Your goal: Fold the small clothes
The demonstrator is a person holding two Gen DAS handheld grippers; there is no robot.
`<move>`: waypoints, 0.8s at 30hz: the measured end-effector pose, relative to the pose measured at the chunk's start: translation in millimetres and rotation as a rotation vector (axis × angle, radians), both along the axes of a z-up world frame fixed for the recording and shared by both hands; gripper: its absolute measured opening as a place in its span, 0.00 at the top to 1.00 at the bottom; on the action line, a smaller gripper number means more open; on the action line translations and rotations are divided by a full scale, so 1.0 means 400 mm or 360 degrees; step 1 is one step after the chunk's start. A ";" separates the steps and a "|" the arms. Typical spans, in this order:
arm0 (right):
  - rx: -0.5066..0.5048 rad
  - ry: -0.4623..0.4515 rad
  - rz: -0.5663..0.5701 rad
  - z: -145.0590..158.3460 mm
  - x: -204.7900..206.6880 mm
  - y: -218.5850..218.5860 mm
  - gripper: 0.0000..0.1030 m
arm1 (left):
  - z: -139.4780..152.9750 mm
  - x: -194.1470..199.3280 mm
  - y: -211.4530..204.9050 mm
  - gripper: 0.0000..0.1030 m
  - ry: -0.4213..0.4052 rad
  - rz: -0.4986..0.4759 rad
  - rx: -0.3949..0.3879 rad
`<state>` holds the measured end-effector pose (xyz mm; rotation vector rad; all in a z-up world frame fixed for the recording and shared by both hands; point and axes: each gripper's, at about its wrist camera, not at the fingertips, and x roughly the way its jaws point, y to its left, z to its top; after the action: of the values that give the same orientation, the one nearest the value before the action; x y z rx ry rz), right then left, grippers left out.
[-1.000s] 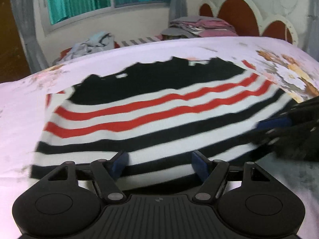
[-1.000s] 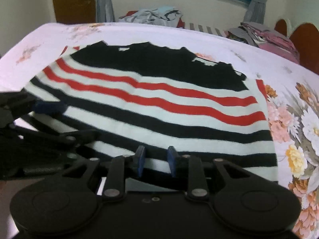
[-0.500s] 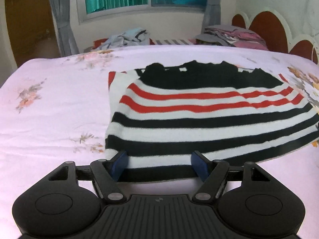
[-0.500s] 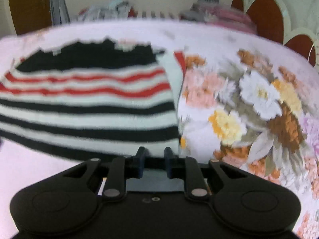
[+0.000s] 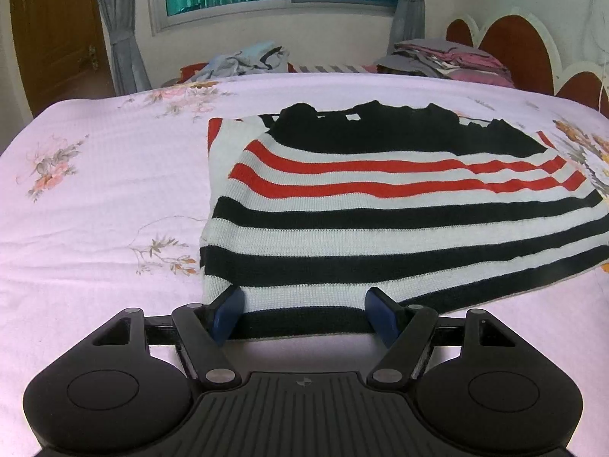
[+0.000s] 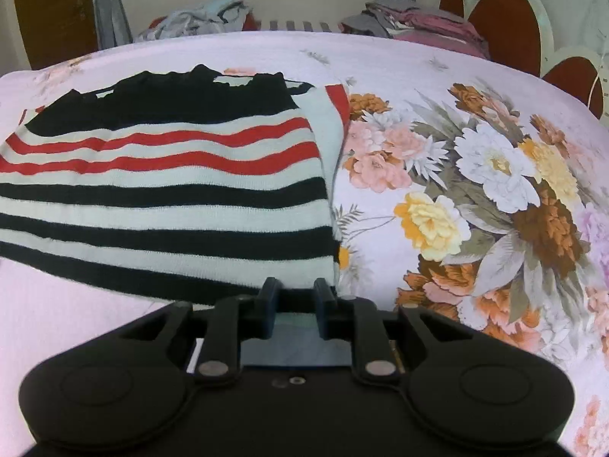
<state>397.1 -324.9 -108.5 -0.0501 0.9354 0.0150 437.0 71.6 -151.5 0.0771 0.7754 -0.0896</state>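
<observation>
Left gripper [image 5: 304, 314] gapes wide over the sweater [image 5: 380, 205] hem; right gripper [image 6: 295, 297], jaws narrowly apart, straddles the sweater's other corner.

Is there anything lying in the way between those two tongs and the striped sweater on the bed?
Nothing visible. The striped sweater lies flat on the floral bedsheet, and its near hem sits right between the fingers of the left tongs and the right tongs. The clothes piles lie far behind.
</observation>
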 end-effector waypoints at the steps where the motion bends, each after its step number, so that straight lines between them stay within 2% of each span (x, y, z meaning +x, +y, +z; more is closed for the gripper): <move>1: -0.0001 0.0003 0.0003 0.001 0.001 0.000 0.82 | -0.001 0.000 0.000 0.31 0.0000 0.0002 0.0001; 8: -0.0015 -0.0006 0.0037 -0.001 -0.001 0.002 0.81 | 0.001 0.000 0.004 0.31 0.0001 0.0001 -0.0008; 12: 0.0068 -0.0024 0.0043 0.005 -0.007 -0.019 0.80 | 0.028 -0.033 0.012 0.30 -0.0042 0.0059 -0.0002; 13: 0.0099 -0.0039 0.0038 0.016 -0.016 -0.026 0.78 | 0.033 -0.050 0.018 0.30 -0.0062 0.0110 0.0017; 14: 0.0125 -0.0074 0.0034 0.029 -0.030 -0.031 0.70 | 0.034 -0.062 0.028 0.28 -0.0069 0.0149 0.0011; 15: 0.0127 -0.0133 0.0028 0.043 -0.051 -0.034 0.60 | 0.035 -0.079 0.043 0.28 -0.0068 0.0199 -0.0027; 16: 0.0124 -0.0161 0.0031 0.051 -0.065 -0.036 0.57 | 0.034 -0.093 0.058 0.28 -0.0064 0.0241 -0.0074; 18: 0.0172 -0.0192 0.0036 0.064 -0.091 -0.043 0.62 | 0.029 -0.121 0.087 0.28 -0.0042 0.0307 -0.0215; 20: 0.0244 -0.0210 0.0037 0.070 -0.108 -0.048 0.64 | 0.019 -0.140 0.112 0.29 -0.0024 0.0371 -0.0408; 23: 0.0303 -0.0215 0.0037 0.074 -0.121 -0.041 0.80 | -0.003 -0.144 0.138 0.34 -0.0011 0.0493 -0.0709; 24: 0.0314 -0.0221 0.0042 0.077 -0.123 -0.036 0.80 | -0.013 -0.138 0.144 0.38 0.0009 0.0529 -0.0798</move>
<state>348.1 -339.1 -77.9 0.1180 0.7908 0.1269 381.8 129.1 -156.7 -0.5265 0.7430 0.0334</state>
